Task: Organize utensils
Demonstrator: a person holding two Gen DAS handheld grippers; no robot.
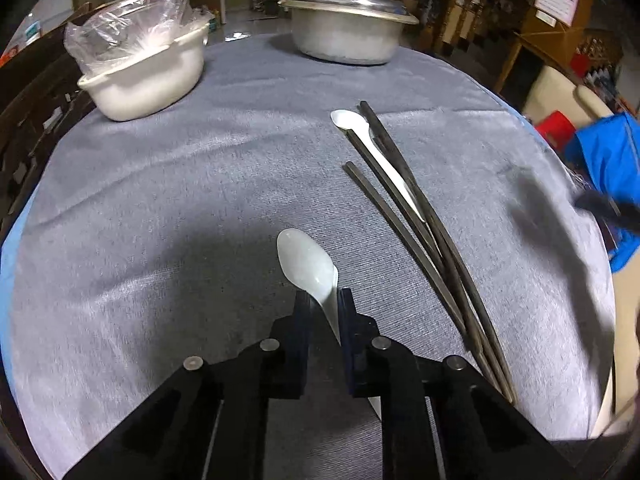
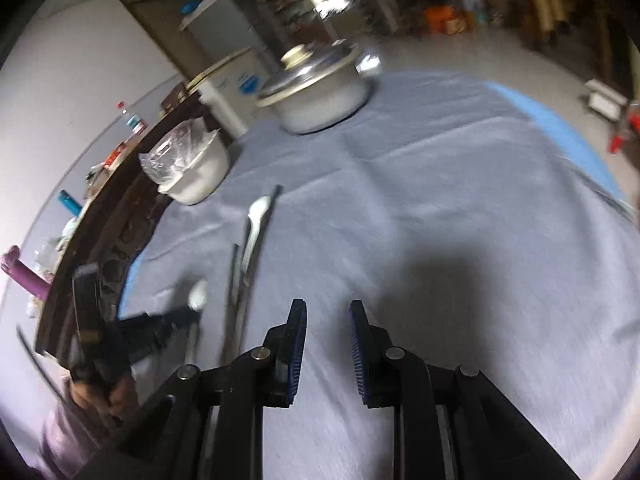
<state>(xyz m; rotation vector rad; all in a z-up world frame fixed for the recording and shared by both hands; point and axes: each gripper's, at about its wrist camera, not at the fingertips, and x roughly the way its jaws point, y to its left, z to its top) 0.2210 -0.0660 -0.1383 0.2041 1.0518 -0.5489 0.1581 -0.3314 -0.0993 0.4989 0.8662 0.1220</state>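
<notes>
left gripper (image 1: 323, 300) is clamping white spoon (image 1: 307, 258) at the neck | right gripper (image 2: 327, 312) is being held open, empty | spoon is being judged light, rigid, slick, breakable

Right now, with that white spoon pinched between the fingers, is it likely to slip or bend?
The white spoon looks glossy and smooth, so it may slide in the left gripper, which grips only its narrow handle. It holds its shape with the bowl unsupported, so it is probably stiff. If ceramic, it could chip when dropped.
</notes>
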